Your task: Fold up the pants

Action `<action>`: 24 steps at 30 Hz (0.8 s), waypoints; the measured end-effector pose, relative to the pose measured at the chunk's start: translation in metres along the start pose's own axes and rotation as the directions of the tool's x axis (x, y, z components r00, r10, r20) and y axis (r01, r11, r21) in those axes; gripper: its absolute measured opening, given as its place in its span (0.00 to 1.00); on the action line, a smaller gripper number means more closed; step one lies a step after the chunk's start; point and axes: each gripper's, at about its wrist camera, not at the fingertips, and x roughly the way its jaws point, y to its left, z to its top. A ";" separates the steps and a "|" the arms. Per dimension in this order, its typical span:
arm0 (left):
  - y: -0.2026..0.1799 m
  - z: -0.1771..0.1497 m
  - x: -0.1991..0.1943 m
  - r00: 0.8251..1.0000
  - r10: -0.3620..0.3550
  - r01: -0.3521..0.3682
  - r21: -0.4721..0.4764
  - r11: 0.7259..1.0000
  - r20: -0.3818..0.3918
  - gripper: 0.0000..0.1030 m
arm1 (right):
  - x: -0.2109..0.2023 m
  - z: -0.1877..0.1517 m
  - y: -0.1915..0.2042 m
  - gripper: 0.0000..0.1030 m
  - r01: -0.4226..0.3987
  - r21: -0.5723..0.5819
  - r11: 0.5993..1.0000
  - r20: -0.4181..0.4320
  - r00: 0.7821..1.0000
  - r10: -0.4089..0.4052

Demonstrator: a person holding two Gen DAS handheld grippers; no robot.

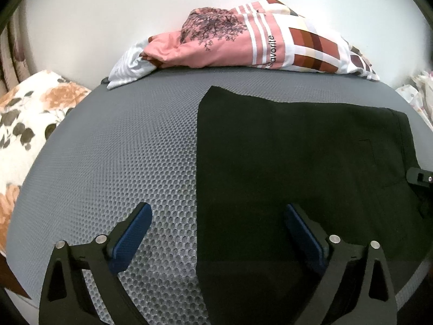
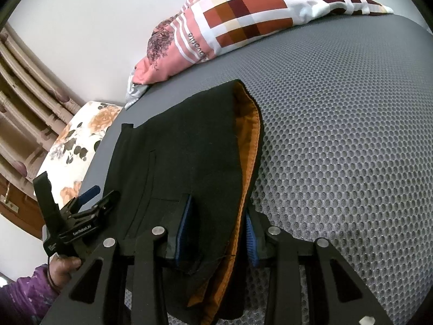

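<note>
Black pants (image 1: 297, 149) lie flat on the grey mesh mattress (image 1: 130, 149). My left gripper (image 1: 217, 227) stands open and wide over their left edge, one blue pad above the mattress and the other above the cloth. In the right wrist view the pants (image 2: 184, 146) show an orange lining (image 2: 247, 140) along the turned edge. My right gripper (image 2: 217, 233) is shut on that edge, with black and orange cloth pinched between its blue pads. At the left of that view the left gripper (image 2: 101, 196) is held by a hand (image 2: 65, 266) in a purple sleeve.
A bundle of pink, white and checked bedding (image 1: 243, 43) lies along the far side of the mattress by the white wall. A floral pillow (image 1: 27, 124) sits off the left side. Curtains (image 2: 27, 94) hang beyond it. Bare mesh (image 2: 338, 135) lies right of the pants.
</note>
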 end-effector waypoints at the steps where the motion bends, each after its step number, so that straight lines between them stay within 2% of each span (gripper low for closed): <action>1: -0.001 0.000 0.000 1.000 0.004 -0.004 0.005 1.000 0.002 0.94 | 0.000 0.000 0.000 0.31 -0.002 0.000 1.000 -0.001 1.000 0.002; 8: -0.002 0.001 -0.001 1.000 -0.006 0.006 0.007 1.000 0.003 0.91 | 0.000 0.003 -0.007 0.35 -0.032 0.034 0.999 -0.012 0.999 0.032; 11: -0.009 0.001 -0.004 1.000 -0.023 0.022 0.049 0.999 0.019 0.74 | 0.001 0.004 -0.005 0.38 -0.029 0.022 0.999 -0.013 0.999 0.029; 13: -0.021 0.000 -0.008 0.999 -0.019 0.015 0.105 0.994 0.032 0.56 | 0.003 0.006 -0.001 0.41 -0.018 0.005 1.000 -0.018 1.000 0.019; 15: -0.031 0.000 -0.010 0.999 0.009 -0.015 0.151 0.988 0.043 0.52 | 0.004 0.007 0.000 0.41 -0.014 -0.002 1.000 -0.022 1.000 0.014; 20: -0.027 0.002 -0.009 0.998 -0.044 0.038 0.143 0.989 0.033 0.44 | 0.005 0.007 0.005 0.37 0.017 -0.034 0.999 -0.027 0.999 -0.018; 24: -0.031 0.001 -0.010 0.998 -0.046 0.039 0.169 0.985 0.036 0.38 | 0.005 0.007 0.002 0.33 -0.010 -0.019 1.000 -0.029 1.000 0.009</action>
